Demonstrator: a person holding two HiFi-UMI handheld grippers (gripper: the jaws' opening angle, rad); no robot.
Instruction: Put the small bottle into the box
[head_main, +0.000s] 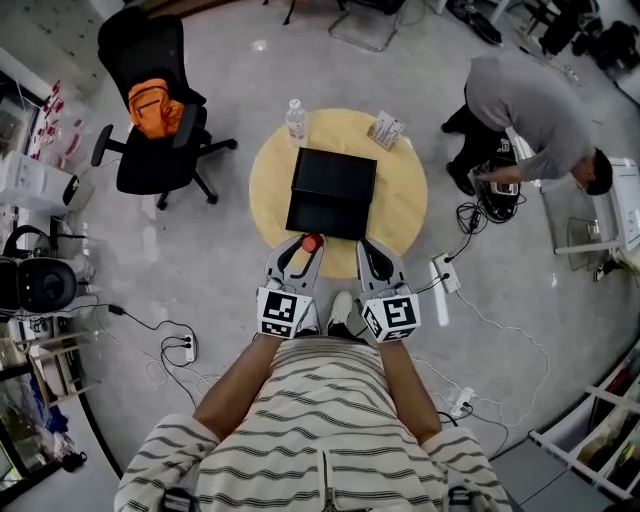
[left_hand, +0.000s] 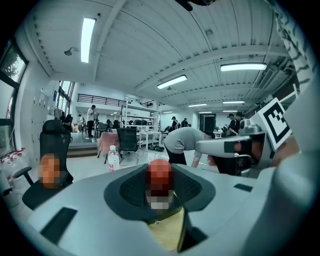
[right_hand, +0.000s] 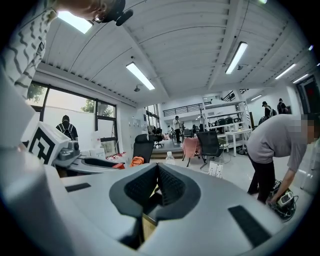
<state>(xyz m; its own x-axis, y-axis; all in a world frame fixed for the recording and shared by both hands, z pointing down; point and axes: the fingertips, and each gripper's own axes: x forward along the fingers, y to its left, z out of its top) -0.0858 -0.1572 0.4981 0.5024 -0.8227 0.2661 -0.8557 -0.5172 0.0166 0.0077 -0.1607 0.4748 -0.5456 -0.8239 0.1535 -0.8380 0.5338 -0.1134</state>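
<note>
Room: an open workshop with a pale, glossy floor (head_main: 225, 250), strip lights and desks further back.
Surface: a round, light wooden table (head_main: 405, 205) right in front of the person.
Box: the box (head_main: 333, 190) is black, flat and rectangular, lying mid-table.
Small bottle: the small bottle (head_main: 312, 242) has a round red cap and sits over the table's near edge, just short of the box.
Left gripper: the left gripper (head_main: 306, 247) has its ribbed dark pads clamped on the small bottle.
Right gripper: the right gripper (head_main: 370, 248) is beside it, with its jaws pressed together and empty.
Around: a clear water bottle (head_main: 295, 120) and a small packet (head_main: 386, 130) stand on the far rim.
Floor clutter: a black office chair (head_main: 150, 150) holds an orange bag (head_main: 155, 108). A person (head_main: 530, 105) is bending at the right, and there are cables and a power strip (head_main: 444, 273).
</note>
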